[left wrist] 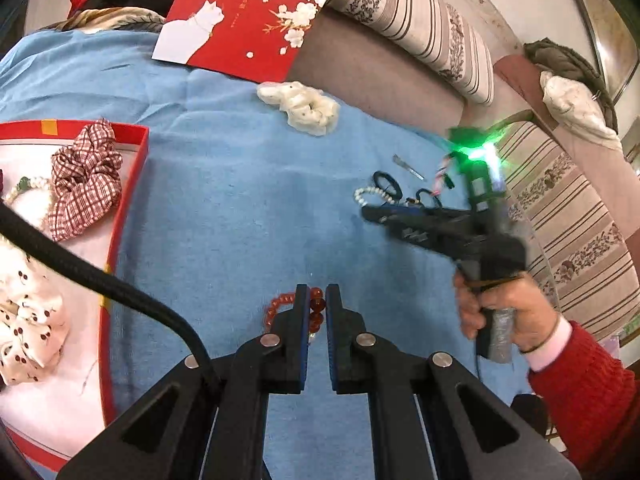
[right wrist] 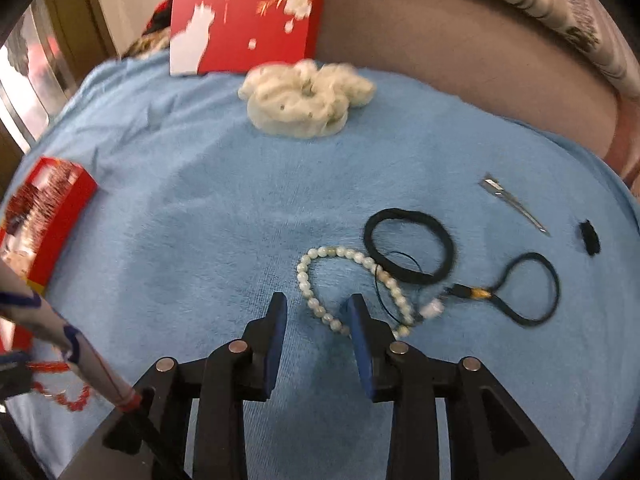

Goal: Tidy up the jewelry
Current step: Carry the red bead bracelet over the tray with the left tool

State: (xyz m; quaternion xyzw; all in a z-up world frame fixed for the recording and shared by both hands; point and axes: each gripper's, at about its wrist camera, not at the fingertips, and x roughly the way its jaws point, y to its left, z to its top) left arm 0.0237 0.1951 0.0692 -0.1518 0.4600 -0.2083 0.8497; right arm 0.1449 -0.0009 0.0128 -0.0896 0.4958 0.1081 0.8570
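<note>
My left gripper (left wrist: 318,294) is shut on a red bead bracelet (left wrist: 316,308) just above the blue towel (left wrist: 240,184). The bracelet also shows in the right wrist view (right wrist: 60,394). My right gripper (right wrist: 318,306) is open and empty, low over a pale green bead bracelet (right wrist: 320,300) that lies between its fingers. It also shows in the left wrist view (left wrist: 374,214). A red tray (left wrist: 130,208) at the left holds a checked scrunchie (left wrist: 86,182), a spotted scrunchie (left wrist: 28,328) and a bead bracelet (left wrist: 24,188).
On the towel lie a white scrunchie (right wrist: 304,100), a black hair tie (right wrist: 410,246), a thin black cord loop (right wrist: 528,288), a metal hair clip (right wrist: 514,202) and a small black piece (right wrist: 588,236). A red lid (left wrist: 244,16) leans at the back. A sofa edge (right wrist: 460,56) lies behind.
</note>
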